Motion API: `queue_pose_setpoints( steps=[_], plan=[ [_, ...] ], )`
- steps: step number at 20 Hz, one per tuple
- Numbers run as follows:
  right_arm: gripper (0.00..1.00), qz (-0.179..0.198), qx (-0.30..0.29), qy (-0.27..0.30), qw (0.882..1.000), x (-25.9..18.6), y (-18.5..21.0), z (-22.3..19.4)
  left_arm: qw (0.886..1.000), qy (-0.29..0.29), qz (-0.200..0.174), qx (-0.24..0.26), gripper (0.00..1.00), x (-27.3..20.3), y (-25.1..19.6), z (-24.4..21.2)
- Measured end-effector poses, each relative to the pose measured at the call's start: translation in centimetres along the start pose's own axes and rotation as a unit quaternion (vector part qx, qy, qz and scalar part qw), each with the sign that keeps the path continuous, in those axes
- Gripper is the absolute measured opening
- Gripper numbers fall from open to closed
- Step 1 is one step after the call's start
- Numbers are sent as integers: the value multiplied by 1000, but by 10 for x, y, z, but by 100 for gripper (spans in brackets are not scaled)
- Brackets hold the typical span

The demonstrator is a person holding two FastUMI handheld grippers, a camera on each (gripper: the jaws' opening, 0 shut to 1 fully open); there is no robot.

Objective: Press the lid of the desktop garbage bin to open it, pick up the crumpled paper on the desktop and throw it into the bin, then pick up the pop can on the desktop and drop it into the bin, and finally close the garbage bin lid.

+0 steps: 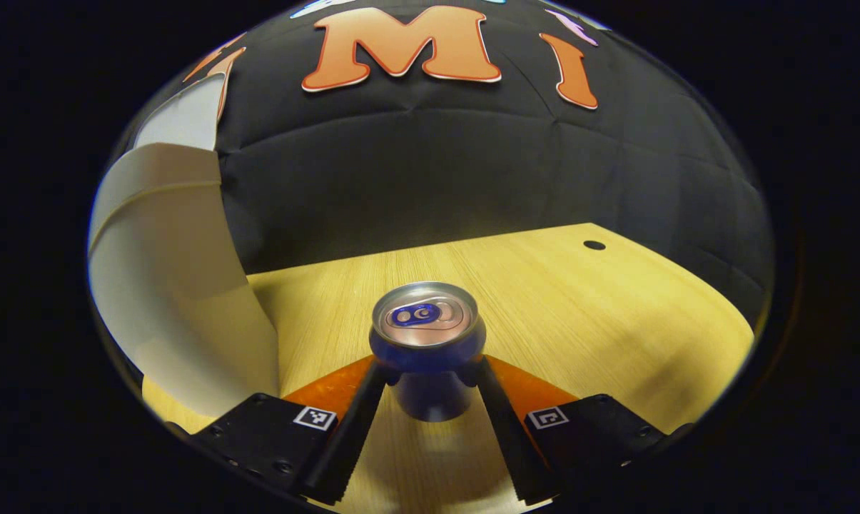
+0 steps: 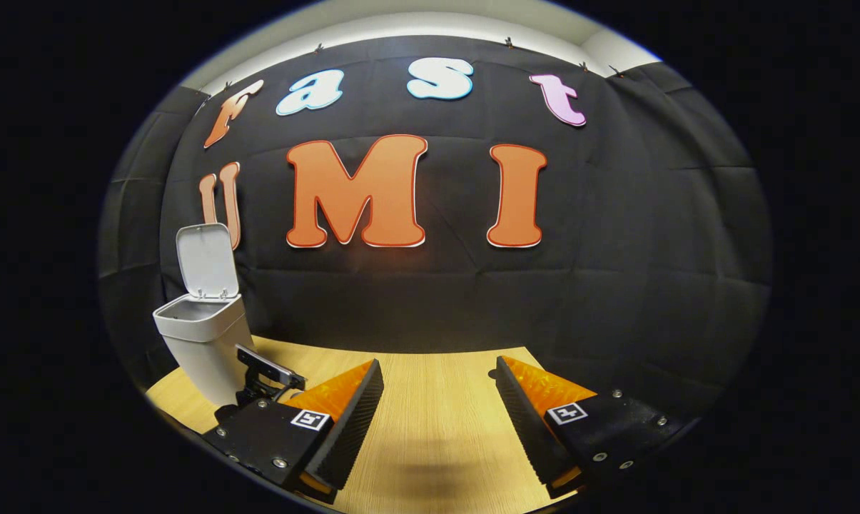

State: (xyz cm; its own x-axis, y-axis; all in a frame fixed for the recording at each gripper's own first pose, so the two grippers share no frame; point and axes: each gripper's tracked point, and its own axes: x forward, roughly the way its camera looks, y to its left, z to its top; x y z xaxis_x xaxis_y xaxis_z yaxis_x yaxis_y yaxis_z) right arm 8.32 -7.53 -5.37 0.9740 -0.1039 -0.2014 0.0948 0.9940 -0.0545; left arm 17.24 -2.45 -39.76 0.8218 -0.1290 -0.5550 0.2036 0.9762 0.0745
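1. Left gripper (image 1: 432,378) has its two fingers angled in on the pop can (image 1: 427,350), one on each side of the can's upper body just under the rim; both press against it, so the gripper is clamped on the can.
2. That pop can stands upright, dark blue in the body, with a silver top and a blue pull tab facing up. Its base looks to sit on or just above the wooden desktop (image 1: 579,307), with a soft shadow under it; I cannot tell whether it is lifted.
3. Just beside the can, on the left of the left gripper view, rises the pale curved wall of the garbage bin (image 1: 180,285), very near the camera.
4. Farther off on the desktop there is a small dark round hole (image 1: 594,245) near the far edge.
5. Right gripper (image 2: 439,385) holds its fingers wide apart, with nothing between them but bare wood.
6. In the right gripper view, the garbage bin (image 2: 205,343) stands at the left on the desktop (image 2: 437,428), white, its lid (image 2: 206,260) tipped upright and open. Its inside is shadowed and I cannot tell what lies in it.
7. At the bin's foot, part of the other gripper's dark body (image 2: 265,375) shows.
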Motion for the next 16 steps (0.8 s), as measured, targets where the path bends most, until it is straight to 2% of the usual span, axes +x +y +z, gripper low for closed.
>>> queue_pose_setpoints(
  steps=[10, 16],
  plan=[
    [94, 28, 9, -5, 1000, 3, 20, -1, 996, -83, 27, -3, 80, -86, 41, 89],
    [95, 53, 15, -17, 998, 10, 38, 11, 992, -99, 62, -49, 79, -159, 80, 117]
  ],
)
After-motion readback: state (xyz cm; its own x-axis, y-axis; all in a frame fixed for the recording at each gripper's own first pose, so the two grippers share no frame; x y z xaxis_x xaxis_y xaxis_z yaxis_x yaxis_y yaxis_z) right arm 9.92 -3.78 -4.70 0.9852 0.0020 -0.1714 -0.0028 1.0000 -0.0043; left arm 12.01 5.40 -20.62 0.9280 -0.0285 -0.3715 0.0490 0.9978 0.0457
